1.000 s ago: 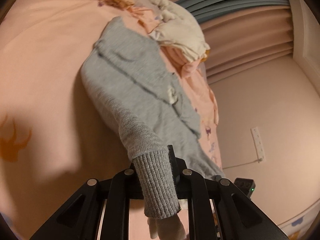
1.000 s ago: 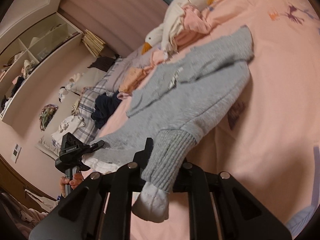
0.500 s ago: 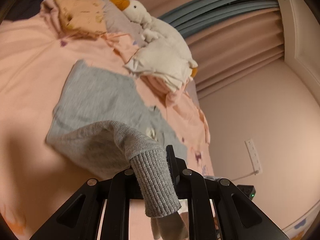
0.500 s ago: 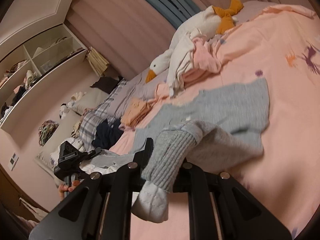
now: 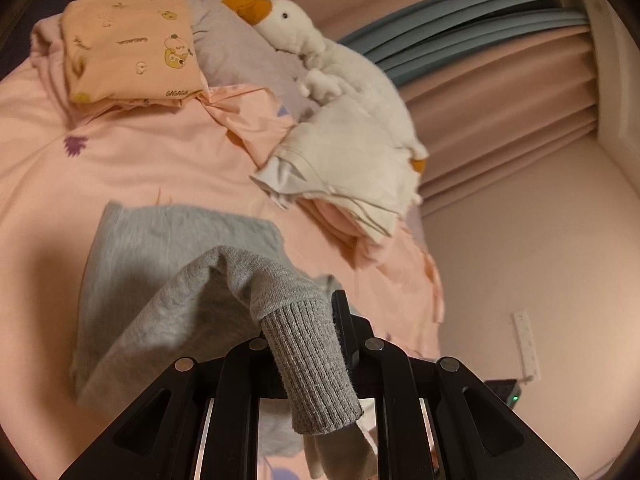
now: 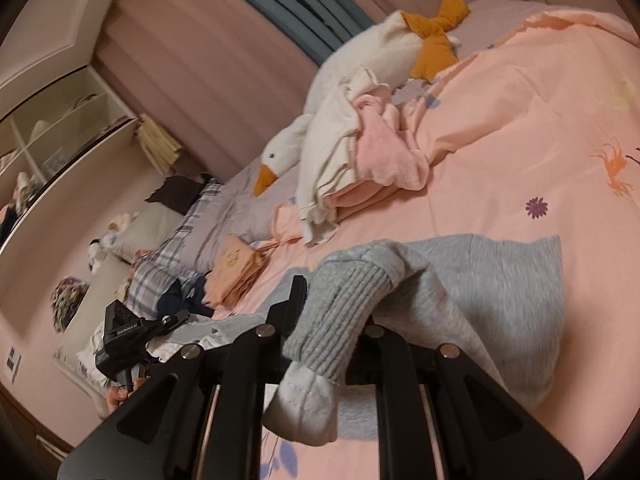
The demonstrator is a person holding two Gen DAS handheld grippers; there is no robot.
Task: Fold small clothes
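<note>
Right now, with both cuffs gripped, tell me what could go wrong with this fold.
1. The left gripper and right gripper each pinch only a ribbed cuff; one could slip out and drop its leg.
2. The grey pants could land skewed if the two grippers set down unevenly.
3. The white garment lies close beyond; carrying the cuffs too far could drape the fold onto it.

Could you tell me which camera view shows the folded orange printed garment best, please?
The left wrist view: the folded orange printed garment lies unobstructed at the top of the bed, its cartoon prints legible. The right wrist view shows it only edge-on, small and blurred, beside the plaid pillow.
</note>
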